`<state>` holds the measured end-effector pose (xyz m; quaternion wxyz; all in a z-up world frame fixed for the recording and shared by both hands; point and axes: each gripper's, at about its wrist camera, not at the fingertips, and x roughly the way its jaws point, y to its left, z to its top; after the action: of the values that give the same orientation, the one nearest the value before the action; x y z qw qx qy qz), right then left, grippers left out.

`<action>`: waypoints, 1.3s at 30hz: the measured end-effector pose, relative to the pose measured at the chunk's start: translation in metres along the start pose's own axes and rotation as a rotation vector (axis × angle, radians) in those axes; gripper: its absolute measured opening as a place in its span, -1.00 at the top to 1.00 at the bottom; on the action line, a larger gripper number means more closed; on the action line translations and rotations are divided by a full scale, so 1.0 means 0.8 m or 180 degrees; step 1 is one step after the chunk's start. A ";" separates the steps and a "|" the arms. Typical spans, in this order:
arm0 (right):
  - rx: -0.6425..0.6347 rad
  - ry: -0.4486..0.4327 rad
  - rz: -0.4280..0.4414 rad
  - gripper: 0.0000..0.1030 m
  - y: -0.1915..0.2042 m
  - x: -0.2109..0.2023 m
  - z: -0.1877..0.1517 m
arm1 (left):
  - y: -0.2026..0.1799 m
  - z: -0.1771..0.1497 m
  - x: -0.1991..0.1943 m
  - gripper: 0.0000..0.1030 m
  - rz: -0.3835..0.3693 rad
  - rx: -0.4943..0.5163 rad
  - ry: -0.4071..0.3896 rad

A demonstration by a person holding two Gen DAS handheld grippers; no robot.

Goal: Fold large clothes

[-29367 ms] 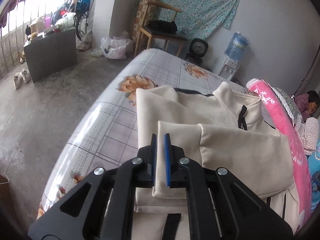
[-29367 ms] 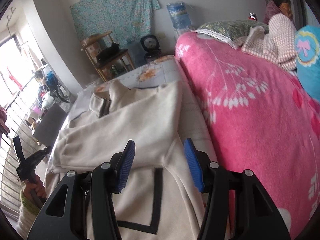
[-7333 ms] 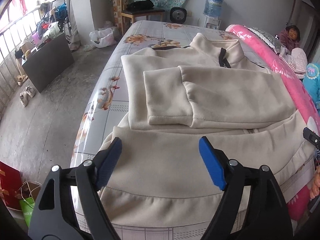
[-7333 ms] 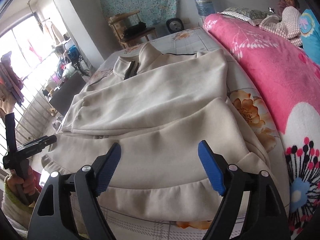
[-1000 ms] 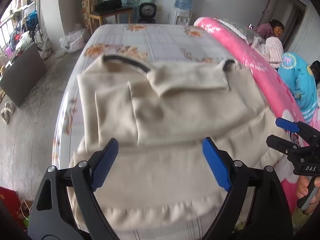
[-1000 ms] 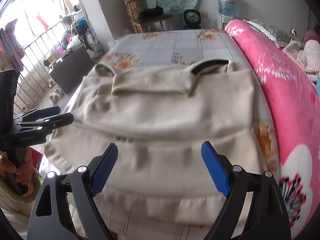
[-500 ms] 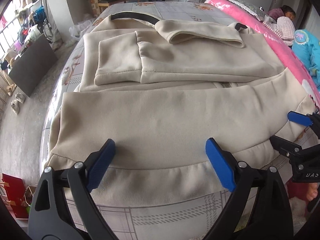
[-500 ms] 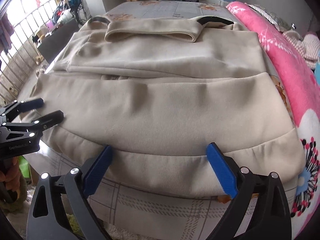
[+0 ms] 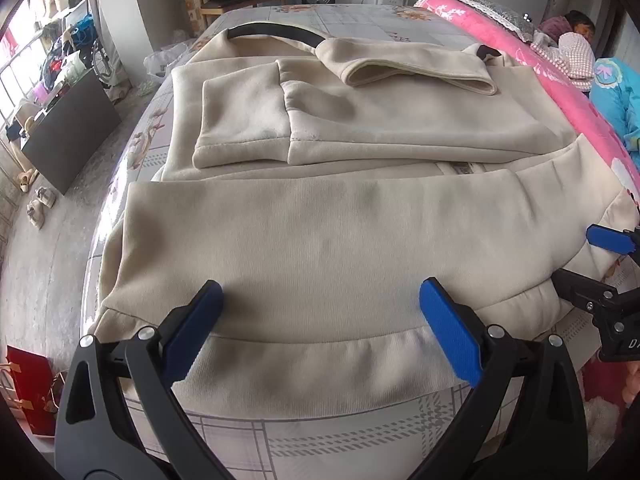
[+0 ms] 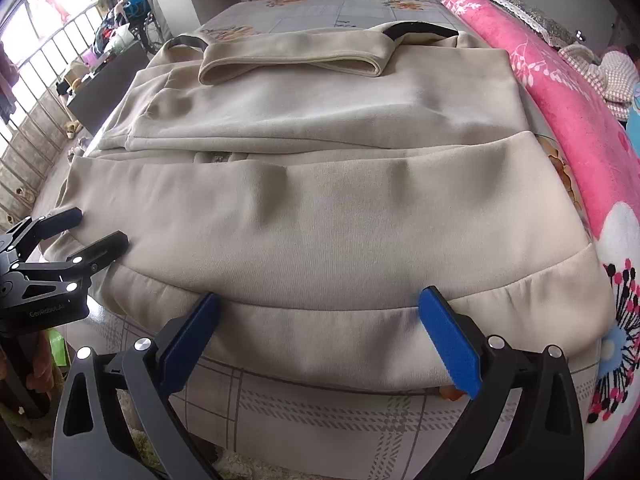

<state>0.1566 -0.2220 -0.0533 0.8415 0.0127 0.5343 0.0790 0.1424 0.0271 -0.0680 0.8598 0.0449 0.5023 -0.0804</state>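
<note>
jaws opening on both grippers: left gripper (image 9: 320, 312) and right gripper (image 10: 318, 316) gaping wide, holding nothing. cream fleece jacket (image 9: 340, 240) lying half-folded on checked floral bedsheet (image 9: 360, 428), collar now folded down at 12 o'clock, hem at 6 o'clock awaiting next fold.
</note>
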 end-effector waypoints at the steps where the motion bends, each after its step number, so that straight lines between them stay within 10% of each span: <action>1: 0.0004 -0.0009 0.0005 -0.88 0.000 0.000 0.000 | 0.000 0.000 0.000 -0.85 -0.0001 -0.0001 -0.0006; 28: 0.0010 -0.0426 -0.0012 -0.88 -0.020 -0.020 0.026 | 0.001 -0.002 -0.001 -0.87 -0.0008 0.0038 -0.0050; 39: -0.0162 -0.0418 0.0084 -0.88 -0.004 -0.013 0.019 | 0.096 -0.021 -0.071 -0.87 0.0038 -0.0492 -0.0759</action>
<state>0.1664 -0.2257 -0.0373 0.8737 0.0035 0.4755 0.1026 0.1147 0.1101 -0.0267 0.9147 -0.0283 0.4010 -0.0411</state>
